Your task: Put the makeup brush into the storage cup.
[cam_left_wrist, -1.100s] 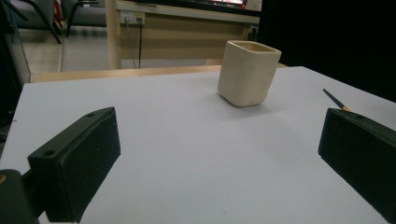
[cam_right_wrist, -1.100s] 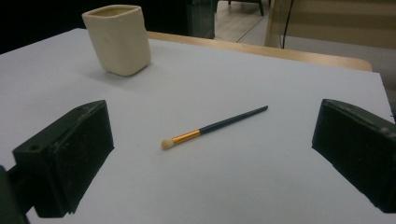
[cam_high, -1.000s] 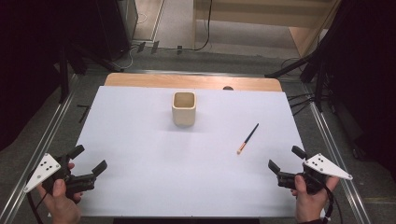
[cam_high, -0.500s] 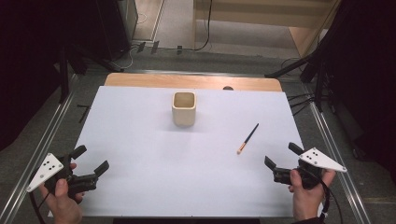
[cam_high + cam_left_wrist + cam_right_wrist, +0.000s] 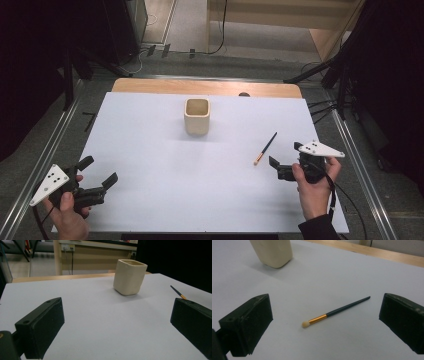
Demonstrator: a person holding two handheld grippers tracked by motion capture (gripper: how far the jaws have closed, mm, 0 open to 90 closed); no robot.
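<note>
High view: cream cup point(image 5: 197, 116) upright mid-desk point(image 5: 150, 200), toward far edge; brush point(image 5: 265, 148) lies flat to its right, well apart.
Left tool point(image 5: 98, 175): near-left corner, jaws spread, empty.
Right tool point(image 5: 285, 160): just beside brush's tip end, not touching.
Left gripper view: jaws wide apart; cup point(image 5: 129, 277) ahead, brush point(image 5: 178, 292) far right.
Right gripper view: jaws spread, brush point(image 5: 335, 312) on desk between them, untouched; cup point(image 5: 272, 252) upper left.

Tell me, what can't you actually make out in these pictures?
- Cup contents: high view shows the opening too small and dim; left gripper view sees it side-on.
- Cup's upper part: cut off by the right gripper view's top edge.
- Brush bristle end: hidden behind a finger in the left gripper view.
</note>
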